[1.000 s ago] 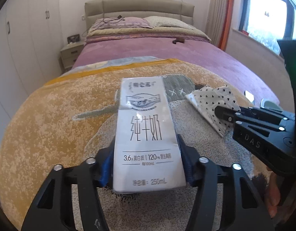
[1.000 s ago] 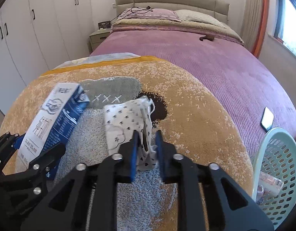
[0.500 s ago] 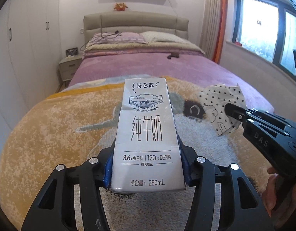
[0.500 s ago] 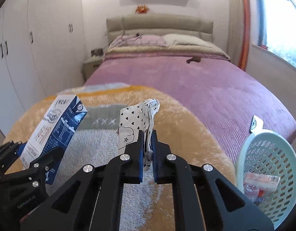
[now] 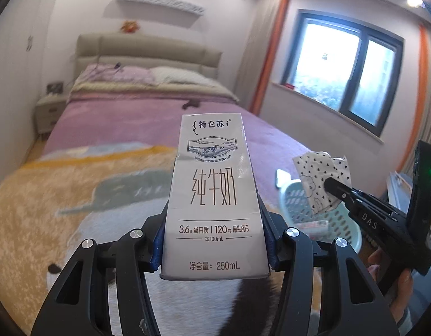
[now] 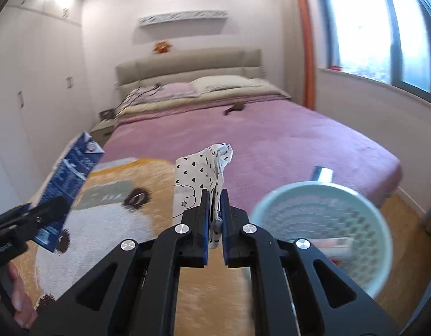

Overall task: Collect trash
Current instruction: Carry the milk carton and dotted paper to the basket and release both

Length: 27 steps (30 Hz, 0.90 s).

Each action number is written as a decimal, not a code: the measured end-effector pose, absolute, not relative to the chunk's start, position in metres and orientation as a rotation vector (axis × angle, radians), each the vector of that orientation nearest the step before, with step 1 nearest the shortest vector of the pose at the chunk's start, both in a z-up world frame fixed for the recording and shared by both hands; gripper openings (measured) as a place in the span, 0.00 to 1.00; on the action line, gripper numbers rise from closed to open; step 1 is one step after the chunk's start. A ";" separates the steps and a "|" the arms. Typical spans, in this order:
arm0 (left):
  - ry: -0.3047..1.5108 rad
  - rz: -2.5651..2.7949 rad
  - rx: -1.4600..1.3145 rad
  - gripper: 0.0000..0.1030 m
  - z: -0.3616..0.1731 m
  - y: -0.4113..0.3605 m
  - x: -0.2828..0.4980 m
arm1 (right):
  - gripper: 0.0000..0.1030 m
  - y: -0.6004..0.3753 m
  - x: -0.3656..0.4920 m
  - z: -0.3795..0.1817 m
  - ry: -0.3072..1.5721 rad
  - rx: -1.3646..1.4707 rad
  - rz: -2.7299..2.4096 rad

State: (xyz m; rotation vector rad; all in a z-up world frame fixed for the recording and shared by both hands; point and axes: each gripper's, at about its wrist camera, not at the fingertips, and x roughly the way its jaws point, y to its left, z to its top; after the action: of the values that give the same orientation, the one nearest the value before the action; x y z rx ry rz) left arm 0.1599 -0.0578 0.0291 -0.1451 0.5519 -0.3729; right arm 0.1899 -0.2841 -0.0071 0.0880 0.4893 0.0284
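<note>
Aloft, milk carton (image 5: 214, 196), wrapper (image 6: 200, 180) beside basket (image 6: 321, 212)

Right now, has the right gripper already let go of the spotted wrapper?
No, the right gripper is shut on the spotted wrapper, which stands up between its pads beside the basket.

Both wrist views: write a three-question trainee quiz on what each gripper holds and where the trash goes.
1. True or false: the left gripper holds the milk carton upright between its jaws.
2. What does the right gripper carry? A) a phone B) a spotted wrapper C) a bottle
3. Fill in: the mint green ______, to the right of both grippers, already holds some trash.

Key: 1 true; 2 B; 3 basket
</note>
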 end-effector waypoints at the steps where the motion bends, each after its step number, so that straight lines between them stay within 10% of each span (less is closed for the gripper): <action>1: 0.541 -0.389 -0.133 0.50 0.035 -0.068 0.157 | 0.06 -0.292 0.187 -0.005 0.485 0.095 0.014; 27: 0.727 -0.648 0.002 0.50 0.003 -0.262 0.218 | 0.06 -0.457 0.195 -0.055 0.680 0.324 -0.228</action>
State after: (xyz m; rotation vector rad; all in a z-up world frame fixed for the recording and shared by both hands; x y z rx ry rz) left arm 0.2178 -0.2617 0.0025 0.0024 0.7274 -0.6480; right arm 0.1954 -0.4569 -0.0550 0.3242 0.6803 -0.2284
